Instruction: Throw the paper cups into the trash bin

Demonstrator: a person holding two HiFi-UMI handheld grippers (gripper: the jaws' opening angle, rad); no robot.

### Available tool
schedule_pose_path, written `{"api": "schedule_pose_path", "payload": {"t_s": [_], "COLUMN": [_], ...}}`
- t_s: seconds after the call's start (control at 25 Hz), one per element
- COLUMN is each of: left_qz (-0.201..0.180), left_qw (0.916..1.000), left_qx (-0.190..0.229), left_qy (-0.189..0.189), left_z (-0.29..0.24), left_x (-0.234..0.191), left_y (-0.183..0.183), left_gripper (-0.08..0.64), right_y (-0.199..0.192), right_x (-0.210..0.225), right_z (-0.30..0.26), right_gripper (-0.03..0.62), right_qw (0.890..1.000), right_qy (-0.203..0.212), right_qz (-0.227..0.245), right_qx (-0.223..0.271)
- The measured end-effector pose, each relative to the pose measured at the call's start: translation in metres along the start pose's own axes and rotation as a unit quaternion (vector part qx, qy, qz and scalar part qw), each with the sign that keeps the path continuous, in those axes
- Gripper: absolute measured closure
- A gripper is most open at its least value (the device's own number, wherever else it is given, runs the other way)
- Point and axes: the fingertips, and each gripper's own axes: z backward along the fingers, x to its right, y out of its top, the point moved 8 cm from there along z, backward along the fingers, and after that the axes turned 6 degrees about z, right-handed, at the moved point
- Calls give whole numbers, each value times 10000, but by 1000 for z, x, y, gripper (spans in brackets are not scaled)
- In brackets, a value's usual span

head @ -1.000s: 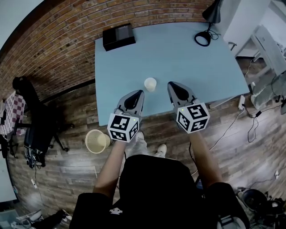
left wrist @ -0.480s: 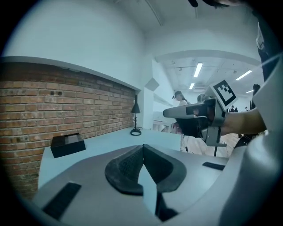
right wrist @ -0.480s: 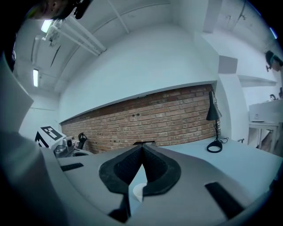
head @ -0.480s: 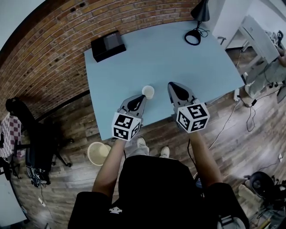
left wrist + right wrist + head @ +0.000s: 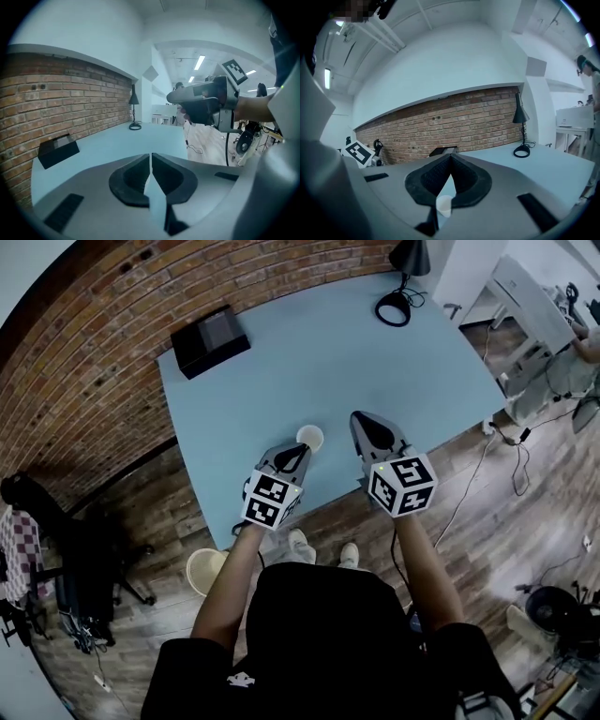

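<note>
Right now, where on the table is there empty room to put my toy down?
The big middle of the table is bare, between the black box, the lamp and the paper cup. The right side, nearer you than the lamp, is bare too. It is crowded at the near edge, where the left gripper and right gripper flank the cup.

The table (image 5: 328,362) has a smooth, matt pale-blue top, the wall (image 5: 84,343) is rough red brick with pale mortar, and the floor (image 5: 497,512) is worn wood plank with a dull sheen. The cup (image 5: 309,437) looks like plain white matt paper, the bin (image 5: 202,570) like cream plastic, and the box (image 5: 210,338) and lamp (image 5: 410,254) are matt black. The left gripper (image 5: 302,448) and right gripper (image 5: 361,418) have smooth matt grey plastic shells and finely textured black pads (image 5: 433,178).
</note>
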Motion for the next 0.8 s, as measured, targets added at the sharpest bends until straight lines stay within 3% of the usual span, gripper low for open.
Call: {"api": "schedule_pose_path", "payload": {"t_s": [0.12, 0.28, 0.52, 0.8], "left_qz": [-95, -345, -975, -1337], "left_qw": [9998, 9981, 9894, 9783], "left_qx": [-191, -481, -990, -1436], "left_qy": [-65, -176, -432, -660], "left_z": [-11, -30, -63, -89], "left_x": [-7, -12, -16, -17], "left_y": [-7, -17, -41, -54], "left_gripper": [548, 443, 368, 365], "right_y": [-3, -8, -20, -29], "right_x": [5, 10, 20, 29], "right_z": [-4, -9, -15, -24], "right_gripper": [589, 589, 589, 589], "right_qw": [9998, 9994, 9980, 9969], "right_qy": [-166, -303, -524, -634], "right_qz": [-52, -136, -270, -318], "right_qx": [-45, -115, -235, -353]}}
